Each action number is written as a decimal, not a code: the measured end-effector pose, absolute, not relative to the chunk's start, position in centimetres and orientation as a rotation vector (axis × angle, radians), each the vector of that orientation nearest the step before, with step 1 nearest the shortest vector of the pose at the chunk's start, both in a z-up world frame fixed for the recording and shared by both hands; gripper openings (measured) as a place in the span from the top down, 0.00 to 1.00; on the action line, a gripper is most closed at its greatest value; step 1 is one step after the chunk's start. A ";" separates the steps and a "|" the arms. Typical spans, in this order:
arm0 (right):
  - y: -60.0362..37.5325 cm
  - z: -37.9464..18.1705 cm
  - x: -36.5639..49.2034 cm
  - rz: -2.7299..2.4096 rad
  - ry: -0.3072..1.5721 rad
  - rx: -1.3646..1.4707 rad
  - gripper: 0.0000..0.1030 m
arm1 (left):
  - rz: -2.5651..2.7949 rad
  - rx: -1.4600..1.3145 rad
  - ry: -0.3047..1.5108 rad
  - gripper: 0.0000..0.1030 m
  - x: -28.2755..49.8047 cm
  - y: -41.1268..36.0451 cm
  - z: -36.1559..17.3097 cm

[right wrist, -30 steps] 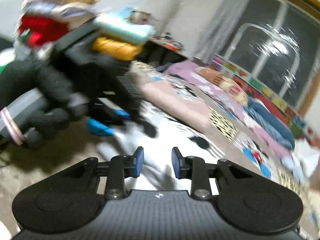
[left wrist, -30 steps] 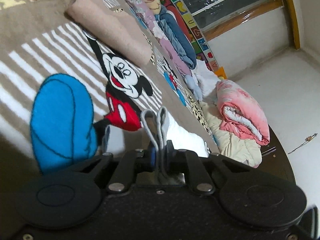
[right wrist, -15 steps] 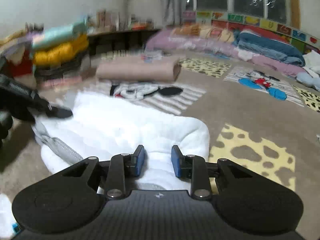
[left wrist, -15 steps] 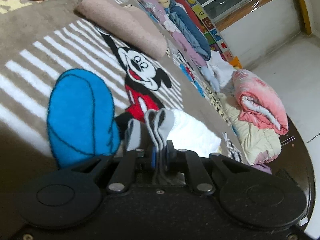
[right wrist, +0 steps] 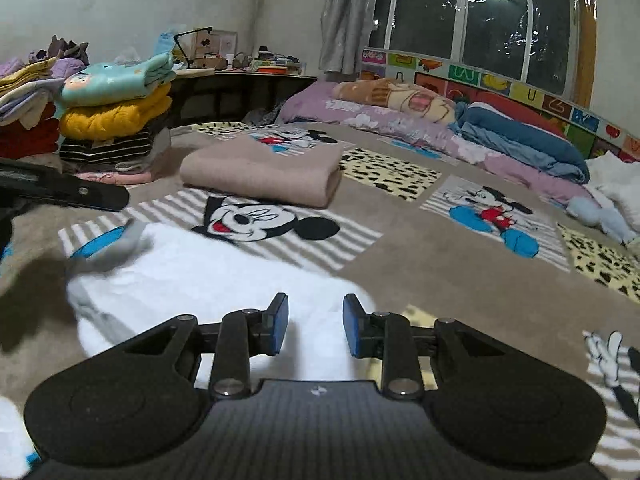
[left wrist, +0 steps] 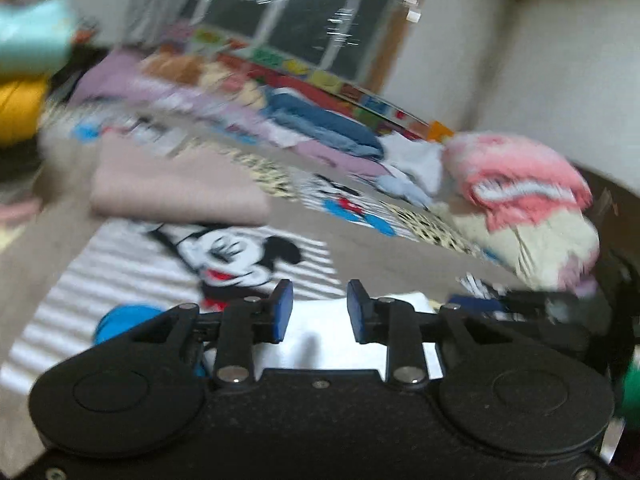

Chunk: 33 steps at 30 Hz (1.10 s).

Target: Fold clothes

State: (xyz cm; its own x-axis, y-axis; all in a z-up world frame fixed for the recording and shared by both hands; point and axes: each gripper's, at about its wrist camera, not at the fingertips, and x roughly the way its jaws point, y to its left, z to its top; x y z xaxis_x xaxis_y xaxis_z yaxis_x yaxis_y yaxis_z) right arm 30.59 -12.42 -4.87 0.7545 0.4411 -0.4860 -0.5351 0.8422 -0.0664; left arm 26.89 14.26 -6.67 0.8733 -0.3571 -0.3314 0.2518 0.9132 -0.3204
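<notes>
A white fleece garment (right wrist: 208,280) with grey trim (right wrist: 116,248) lies folded on the Mickey Mouse blanket (right wrist: 400,240). My right gripper (right wrist: 314,326) is open and empty, just above the garment's near edge. My left gripper (left wrist: 318,312) is open and empty above the same white garment (left wrist: 320,332); its view is motion-blurred. Part of the left gripper's black body (right wrist: 60,190) shows at the left edge of the right wrist view.
A folded beige blanket (right wrist: 264,172) lies beyond the garment. A stack of folded clothes (right wrist: 116,112) stands at the left. Rolled purple and blue bedding (right wrist: 460,128) lines the window wall. A pink and cream bundle (left wrist: 520,196) sits at the right.
My left gripper has let go of the garment's grey edge, opened and swung upward. The garment now lies flat. My right gripper stays open and has steadied over it.
</notes>
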 end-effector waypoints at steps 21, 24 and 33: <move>-12.7 -10.0 33.3 0.557 0.558 -0.102 0.66 | -0.319 0.178 0.552 0.52 29.8 7.4 -11.8; -12.8 -10.5 33.3 0.552 0.550 -0.088 0.67 | -0.314 0.168 0.551 0.52 29.6 7.5 -11.7; -13.3 -8.0 30.5 0.446 0.610 -0.126 0.49 | -0.347 0.140 0.587 0.40 26.9 10.1 -9.6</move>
